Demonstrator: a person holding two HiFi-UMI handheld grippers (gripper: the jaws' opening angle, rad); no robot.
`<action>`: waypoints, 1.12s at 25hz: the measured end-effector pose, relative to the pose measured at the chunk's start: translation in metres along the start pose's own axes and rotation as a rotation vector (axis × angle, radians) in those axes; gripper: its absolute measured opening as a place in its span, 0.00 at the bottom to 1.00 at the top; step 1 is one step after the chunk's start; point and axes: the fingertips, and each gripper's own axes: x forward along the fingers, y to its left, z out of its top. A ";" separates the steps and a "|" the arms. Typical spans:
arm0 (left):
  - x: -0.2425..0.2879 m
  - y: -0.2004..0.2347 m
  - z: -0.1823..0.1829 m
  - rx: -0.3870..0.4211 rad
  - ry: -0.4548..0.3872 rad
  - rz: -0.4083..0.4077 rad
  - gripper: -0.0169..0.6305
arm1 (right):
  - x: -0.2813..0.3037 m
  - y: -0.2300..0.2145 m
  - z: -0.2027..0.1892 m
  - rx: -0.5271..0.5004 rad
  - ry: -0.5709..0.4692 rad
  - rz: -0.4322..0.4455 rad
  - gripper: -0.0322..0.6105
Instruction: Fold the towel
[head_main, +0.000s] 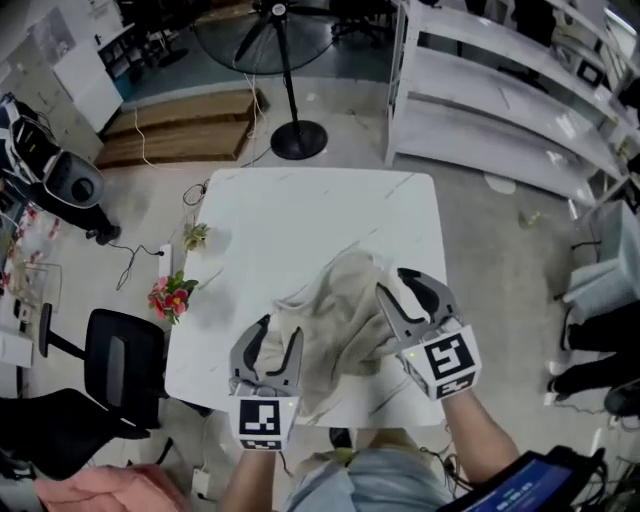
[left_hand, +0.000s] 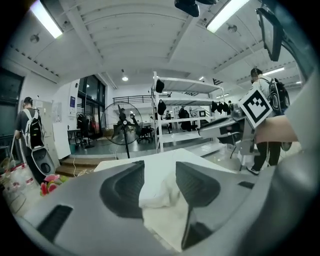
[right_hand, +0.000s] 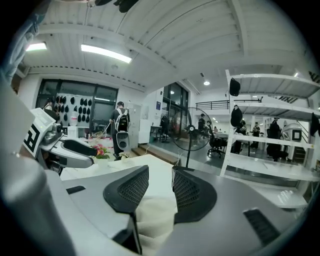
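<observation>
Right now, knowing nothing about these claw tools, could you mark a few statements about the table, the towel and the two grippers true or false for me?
1. The towel lies neatly folded. False: it is a crumpled heap on the white table.
2. Pink flowers sit at the table's left edge. True.
3. A standing fan is beyond the table's far edge. True.
4. The left gripper and right gripper have their jaws shut tight. False: both pairs stand apart.
</observation>
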 end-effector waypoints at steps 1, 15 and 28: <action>0.008 0.001 -0.006 -0.008 0.022 -0.007 0.34 | 0.008 -0.007 -0.006 0.000 0.014 0.004 0.30; 0.087 0.025 -0.092 -0.051 0.213 -0.073 0.49 | 0.094 -0.049 -0.119 0.050 0.286 0.132 0.30; 0.110 0.047 -0.125 -0.116 0.305 -0.040 0.22 | 0.144 -0.037 -0.176 0.033 0.432 0.281 0.36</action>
